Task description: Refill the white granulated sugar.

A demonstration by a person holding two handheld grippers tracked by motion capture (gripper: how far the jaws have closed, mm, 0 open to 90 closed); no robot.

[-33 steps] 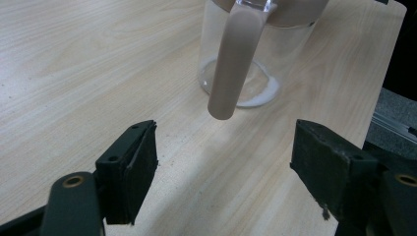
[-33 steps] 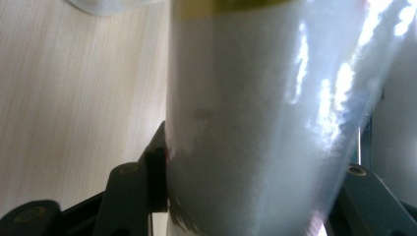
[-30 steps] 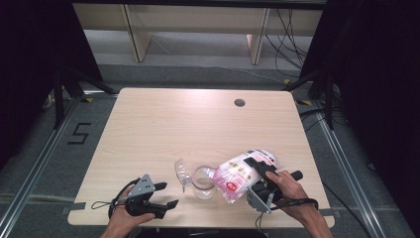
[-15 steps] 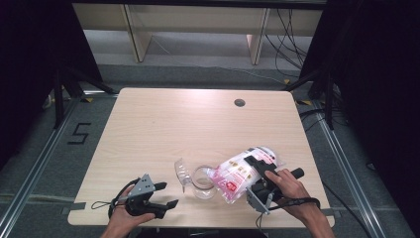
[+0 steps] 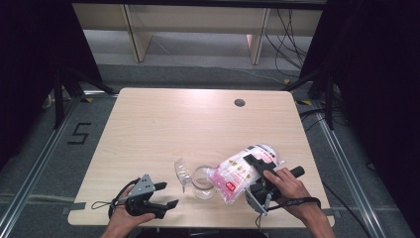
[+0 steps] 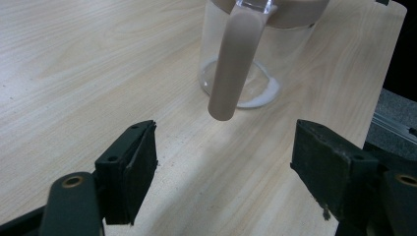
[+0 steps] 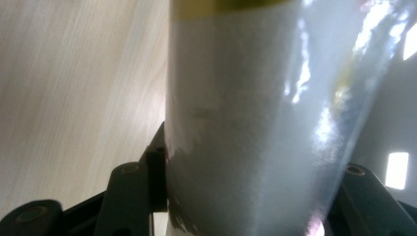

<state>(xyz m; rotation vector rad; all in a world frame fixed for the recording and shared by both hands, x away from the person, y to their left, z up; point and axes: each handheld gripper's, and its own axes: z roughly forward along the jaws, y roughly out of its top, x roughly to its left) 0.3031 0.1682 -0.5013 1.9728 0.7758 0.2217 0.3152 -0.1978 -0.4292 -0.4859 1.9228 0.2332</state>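
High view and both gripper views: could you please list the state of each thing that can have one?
Clear pitcher: upright on the table, lid flipped open, a little white residue at the bottom.
Snack bag: tilted, mouth over the pitcher, clamped.
Right claw: shut on the snack bag.
Left claw: open, empty, facing the pitcher's handle.

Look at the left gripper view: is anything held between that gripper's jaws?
No: the left gripper has its jaws wide apart over bare table, and the jug stands beyond them.

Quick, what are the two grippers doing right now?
Left gripper: open, holding nothing, near the clear pitcher.
Right gripper: closed on the bag, tipped over the pitcher.
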